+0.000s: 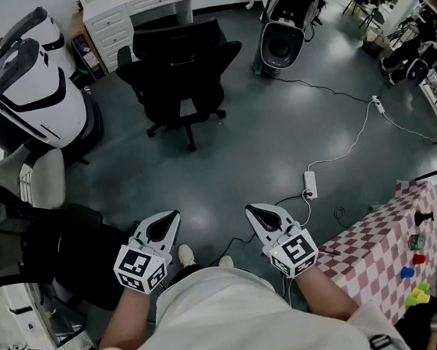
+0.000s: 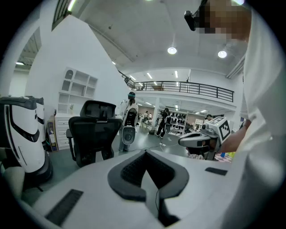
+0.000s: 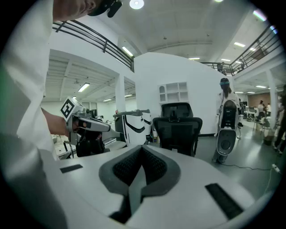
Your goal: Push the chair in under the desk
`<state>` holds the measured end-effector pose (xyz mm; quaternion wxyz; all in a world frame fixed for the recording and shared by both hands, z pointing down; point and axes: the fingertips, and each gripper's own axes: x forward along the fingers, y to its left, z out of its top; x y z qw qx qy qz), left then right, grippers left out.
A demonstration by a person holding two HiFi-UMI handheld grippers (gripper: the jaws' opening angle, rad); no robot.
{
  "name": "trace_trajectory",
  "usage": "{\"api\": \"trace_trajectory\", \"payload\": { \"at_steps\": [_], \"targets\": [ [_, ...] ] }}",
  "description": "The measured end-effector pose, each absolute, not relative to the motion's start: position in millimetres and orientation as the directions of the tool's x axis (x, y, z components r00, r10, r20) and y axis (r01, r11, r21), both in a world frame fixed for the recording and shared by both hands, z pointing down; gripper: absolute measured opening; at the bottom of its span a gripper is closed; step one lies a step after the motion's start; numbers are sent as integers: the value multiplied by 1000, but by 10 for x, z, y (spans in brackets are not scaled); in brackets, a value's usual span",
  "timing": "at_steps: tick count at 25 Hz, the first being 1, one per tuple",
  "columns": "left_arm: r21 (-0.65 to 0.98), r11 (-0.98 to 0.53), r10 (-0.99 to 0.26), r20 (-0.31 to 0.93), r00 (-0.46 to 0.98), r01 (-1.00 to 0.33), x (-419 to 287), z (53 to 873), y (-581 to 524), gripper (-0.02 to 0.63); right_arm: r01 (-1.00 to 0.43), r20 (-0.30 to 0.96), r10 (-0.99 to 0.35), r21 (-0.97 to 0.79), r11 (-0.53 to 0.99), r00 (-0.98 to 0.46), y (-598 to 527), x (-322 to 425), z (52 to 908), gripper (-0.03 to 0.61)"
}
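Chair before desk in head view; gripper views alone show left hand-held gripper, right hand-held gripper closed, empty.

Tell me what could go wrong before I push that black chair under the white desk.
1. The white cable and power strip lie on the floor right of the path; feet may catch.
2. The black chair stands on a wheeled base; an off-centre push could swing it toward the white machine instead of under the white desk.
3. Left tongs and right tongs are shut; narrow tips might slip off the backrest.
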<state>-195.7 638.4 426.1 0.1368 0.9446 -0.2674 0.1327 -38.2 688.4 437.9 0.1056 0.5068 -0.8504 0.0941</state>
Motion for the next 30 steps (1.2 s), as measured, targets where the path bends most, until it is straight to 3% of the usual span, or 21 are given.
{"api": "trace_trajectory", "payload": {
  "at_steps": [10, 20, 23, 30],
  "targets": [
    [197, -824, -465, 301, 833, -531, -2115, 4206, 6411, -3, -882, 287, -841, -34, 469, -458, 6873, -554, 4344, 2],
    [169, -823, -486, 284, 826, -543, -2723, 4209, 6115, -2, -871, 305, -825, -31, 490, -475, 6556, -1091, 4387, 10],
    [149, -835, -479, 279, 833, -530, -2908, 4206, 6000, 67, -869, 306, -825, -12, 495, -474, 6433, -1287, 4377, 41],
    [117, -854, -461, 283, 841, -507, -3212, 4299, 5684, 84, -886, 331, -853, 91, 454, -403, 6180, -1437, 4361, 60]
  ]
}}
